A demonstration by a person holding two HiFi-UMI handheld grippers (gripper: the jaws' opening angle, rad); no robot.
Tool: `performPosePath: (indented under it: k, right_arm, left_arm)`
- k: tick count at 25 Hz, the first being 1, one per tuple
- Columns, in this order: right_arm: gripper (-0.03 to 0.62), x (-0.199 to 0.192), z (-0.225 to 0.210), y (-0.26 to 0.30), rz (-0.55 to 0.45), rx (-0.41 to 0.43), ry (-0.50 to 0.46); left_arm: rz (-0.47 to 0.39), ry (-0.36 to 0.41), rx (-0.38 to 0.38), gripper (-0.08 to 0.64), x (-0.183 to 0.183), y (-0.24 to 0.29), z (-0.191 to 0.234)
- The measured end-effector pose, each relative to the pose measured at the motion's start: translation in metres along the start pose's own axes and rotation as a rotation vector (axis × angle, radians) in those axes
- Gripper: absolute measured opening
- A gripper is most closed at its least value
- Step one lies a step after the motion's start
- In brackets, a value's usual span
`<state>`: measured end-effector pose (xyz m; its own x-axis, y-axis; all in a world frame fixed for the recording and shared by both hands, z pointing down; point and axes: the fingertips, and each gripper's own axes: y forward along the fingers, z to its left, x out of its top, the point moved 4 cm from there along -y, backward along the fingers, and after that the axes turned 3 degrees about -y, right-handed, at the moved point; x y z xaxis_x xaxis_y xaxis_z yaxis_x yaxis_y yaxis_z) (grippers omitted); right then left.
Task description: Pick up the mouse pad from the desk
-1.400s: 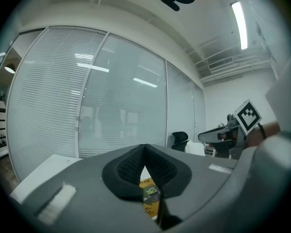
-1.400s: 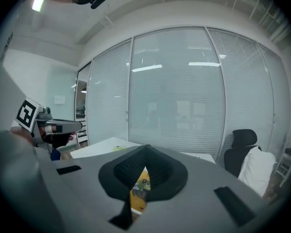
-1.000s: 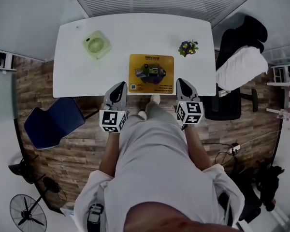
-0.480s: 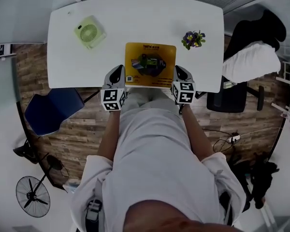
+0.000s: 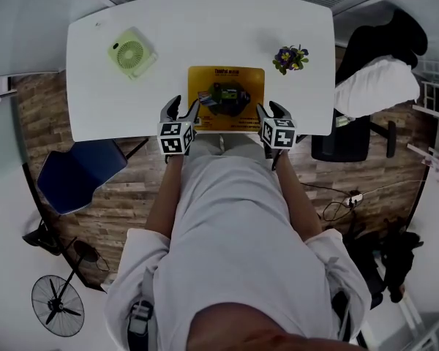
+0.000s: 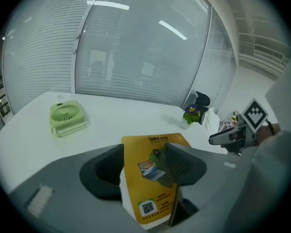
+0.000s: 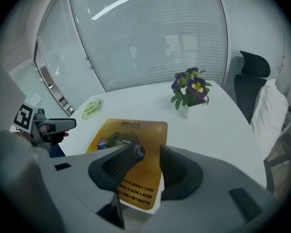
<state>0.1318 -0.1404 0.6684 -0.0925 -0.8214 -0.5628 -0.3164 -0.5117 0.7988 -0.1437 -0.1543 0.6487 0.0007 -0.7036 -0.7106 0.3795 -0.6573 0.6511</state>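
A yellow printed mouse pad [image 5: 226,93] lies flat at the front edge of the white desk [image 5: 205,35]. My left gripper [image 5: 183,110] is at the pad's near left corner and my right gripper [image 5: 271,112] at its near right corner. Both sets of jaws are opening. In the left gripper view, the mouse pad's [image 6: 153,188] corner lies between the spread jaws of the left gripper [image 6: 143,166], with no pad pressing on it. The right gripper view likewise shows the mouse pad [image 7: 131,135] between the parted jaws of the right gripper [image 7: 148,166].
A green desk fan [image 5: 132,53] stands at the desk's back left and a small pot of flowers [image 5: 291,58] at the back right. A black chair with a white cushion [image 5: 373,86] is to the right, a blue chair [image 5: 84,178] to the left.
Both grippers have come down and forward from in front of the desk to the pad's near corners. Their jaws, shut before, now stand apart.
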Motion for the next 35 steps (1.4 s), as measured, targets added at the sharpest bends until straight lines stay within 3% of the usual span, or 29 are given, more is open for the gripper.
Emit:
performPosePath:
  k: [4, 8, 16, 22, 27, 32, 35]
  right_arm:
    - [0.241, -0.01, -0.007, 0.01, 0.07, -0.007, 0.03]
    - [0.253, -0.016, -0.008, 0.027, 0.123, -0.008, 0.016]
    - [0.253, -0.029, -0.011, 0.06, 0.194, -0.009, 0.019]
    - [0.25, -0.033, -0.013, 0.067, 0.22, -0.061, 0.009]
    - [0.245, -0.035, -0.014, 0.073, 0.239, -0.109, 0.007]
    - [0.238, -0.037, -0.013, 0.074, 0.247, -0.141, -0.005]
    - [0.221, -0.036, -0.009, 0.074, 0.251, -0.154, -0.018]
  left_arm:
    - [0.095, -0.046, -0.015, 0.379, -0.018, 0.021, 0.005]
    - [0.164, -0.073, -0.002, 0.411, -0.031, 0.036, 0.01]
    - [0.259, -0.121, 0.018, 0.41, -0.051, 0.06, 0.023]
    - [0.29, -0.149, 0.035, 0.386, -0.059, 0.069, 0.03]
    - [0.33, -0.064, 0.123, 0.307, -0.061, 0.07, 0.032]
    - [0.359, 0.01, 0.162, 0.301, -0.065, 0.074, 0.021]
    - [0.361, 0.016, 0.175, 0.287, -0.066, 0.074, 0.015]
